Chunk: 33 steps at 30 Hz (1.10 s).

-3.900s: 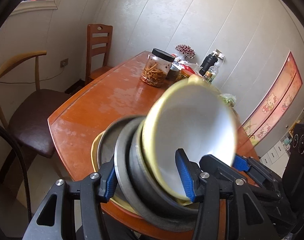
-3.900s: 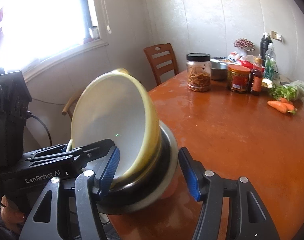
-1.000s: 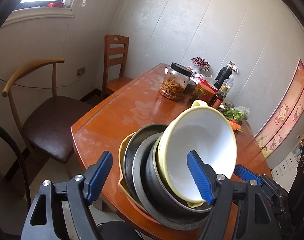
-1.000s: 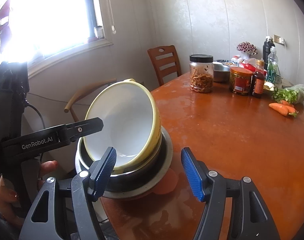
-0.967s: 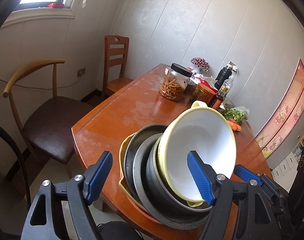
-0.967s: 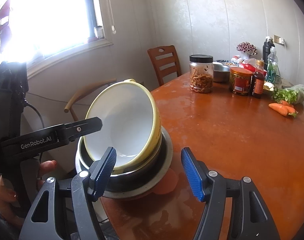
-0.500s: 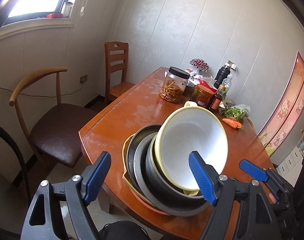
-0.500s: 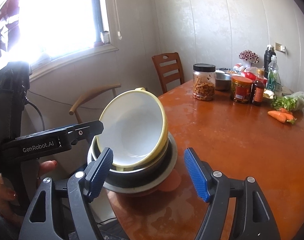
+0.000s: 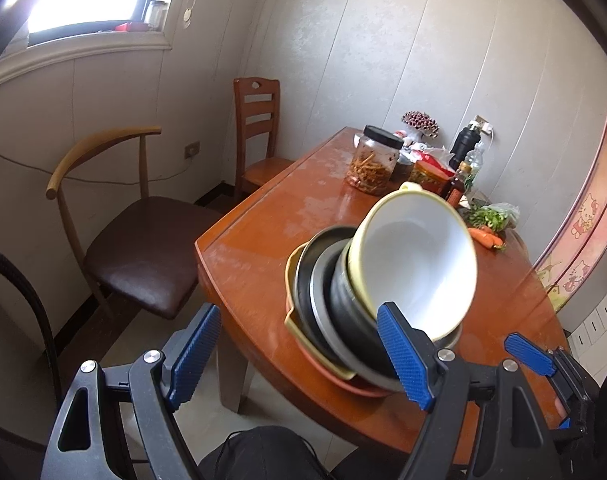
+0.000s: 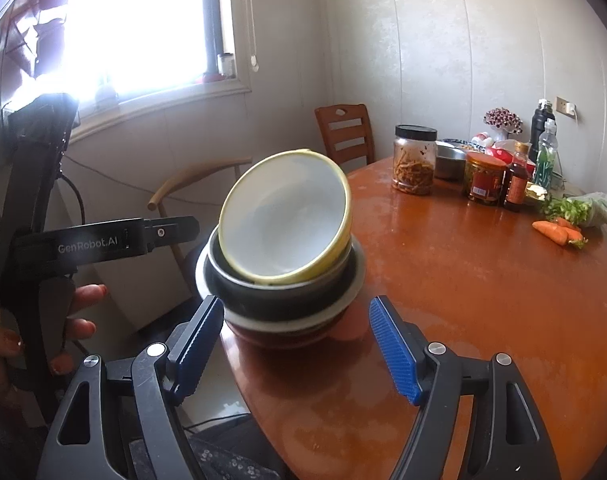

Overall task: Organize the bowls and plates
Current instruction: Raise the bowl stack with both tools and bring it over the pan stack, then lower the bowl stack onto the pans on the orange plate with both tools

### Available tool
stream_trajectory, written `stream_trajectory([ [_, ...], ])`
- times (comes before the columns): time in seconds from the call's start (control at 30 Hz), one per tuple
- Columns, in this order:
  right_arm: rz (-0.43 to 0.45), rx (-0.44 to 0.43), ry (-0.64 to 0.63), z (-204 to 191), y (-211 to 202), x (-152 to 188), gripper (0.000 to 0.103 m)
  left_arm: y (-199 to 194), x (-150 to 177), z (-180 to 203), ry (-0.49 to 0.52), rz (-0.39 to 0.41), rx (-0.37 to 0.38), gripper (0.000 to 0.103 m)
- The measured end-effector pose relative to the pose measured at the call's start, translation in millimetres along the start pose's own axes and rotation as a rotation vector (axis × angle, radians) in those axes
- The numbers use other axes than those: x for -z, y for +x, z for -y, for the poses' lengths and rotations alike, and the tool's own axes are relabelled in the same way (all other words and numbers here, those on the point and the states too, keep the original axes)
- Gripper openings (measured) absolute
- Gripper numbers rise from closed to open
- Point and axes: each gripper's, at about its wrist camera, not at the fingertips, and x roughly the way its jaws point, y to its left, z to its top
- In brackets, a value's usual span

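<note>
Filling most of both views, a glossy orange-brown wooden dining table (image 10: 483, 300) carries everything here. Off its far-left side stand a curved-back chair with a dark brown padded seat (image 9: 143, 248) and a slatted upright wooden chair (image 9: 257, 128) against the pale panelled wall. At the table's near corner sits the stack of plates and bowls (image 10: 283, 264): a reddish plate lowest, a yellowish dish and grey metal plates over it, then a dark metal bowl (image 10: 271, 300), and on top a yellow-rimmed white bowl (image 10: 287, 216) tilted steeply toward the cameras, not seated level. Left gripper with black arms and blue ribbed pads (image 9: 299, 356) stands wide, nothing pressed between the pads; its right pad overlaps the stack in the picture, though contact cannot be told. Right gripper of the same build (image 10: 295, 348) has its jaws opening; the stack sits beyond and above the pads, neither touching it. A hand (image 10: 59, 332) grips the left tool's handle at the left edge of the right wrist view. At the far end of the table: a clear jar with a black lid holding brown strips (image 10: 414, 160), a red-labelled jar (image 10: 483, 178), a dark sauce bottle (image 10: 517, 178), a black flask (image 10: 540, 124), a small steel bowl (image 10: 449, 162), leafy greens in a bag (image 10: 583, 208), and two orange carrots (image 10: 559, 232).
</note>
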Motion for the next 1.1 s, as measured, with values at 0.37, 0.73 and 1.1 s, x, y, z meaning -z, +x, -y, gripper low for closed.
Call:
stream_trajectory([
  [0.37,-0.033,0.002,-0.006,-1,2,20,0.078,11,17,-14,-0.002,-0.066,-0.046,0.08],
  [0.73,-0.046,0.011,-0.004,0,9,25,0.078,32,22,-21,0.008,-0.124,-0.047,0.08],
  [1.1,-0.072,0.007,-0.021,-4,22,29,0.078,43,2,-50,-0.11,-0.126,0.012,0.08],
])
